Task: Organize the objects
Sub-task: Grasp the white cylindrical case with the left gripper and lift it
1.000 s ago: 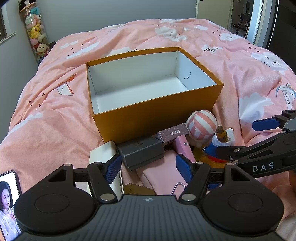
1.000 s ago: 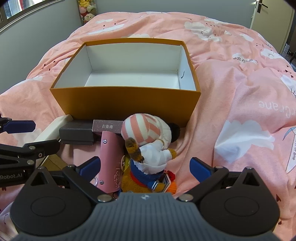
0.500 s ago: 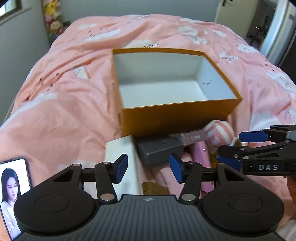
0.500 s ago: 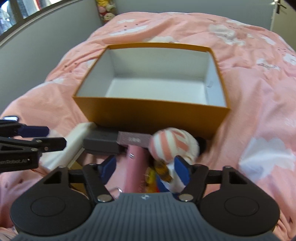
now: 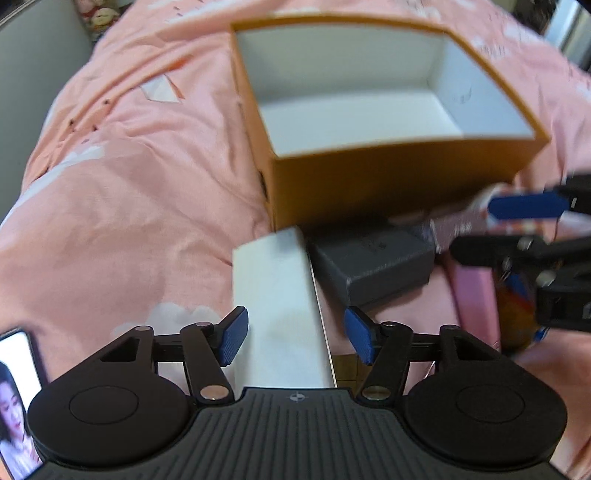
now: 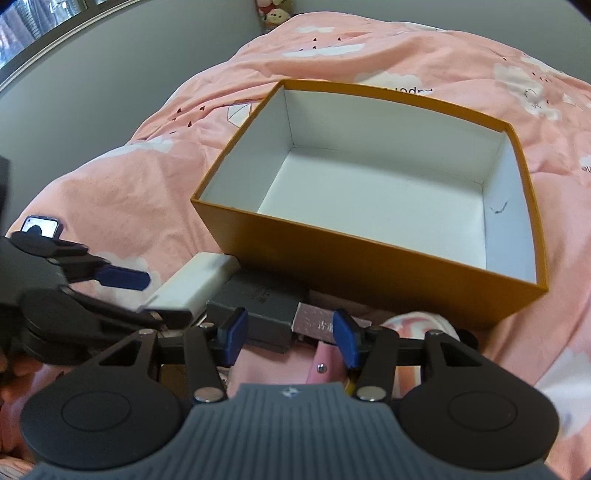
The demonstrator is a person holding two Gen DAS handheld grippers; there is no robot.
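An open orange box (image 5: 388, 184) (image 6: 369, 269) with a bare white inside stands on the pink bed. In front of it lie a long white box (image 5: 273, 295) (image 6: 192, 284), a grey box (image 5: 373, 258) (image 6: 258, 299), a small mauve box (image 6: 317, 325), a pink case (image 5: 476, 295) (image 6: 327, 365) and a striped plush toy (image 6: 417, 325). My left gripper (image 5: 295, 339) (image 6: 144, 295) hangs over the white box, which lies between its opening jaws, untouched. My right gripper (image 6: 290, 334) (image 5: 498, 232) is closing over the grey and mauve boxes; neither looks pressed.
A phone (image 5: 14, 387) (image 6: 40, 225) with a lit screen rides at the left gripper's side. Stuffed toys (image 6: 273, 11) sit by the grey wall beyond the bed. The rumpled pink duvet (image 5: 129, 184) spreads left of the box.
Both grippers have shifted left: the left from the grey box to over the white box, the right from the plush toy to the grey and mauve boxes. The right jaws have narrowed.
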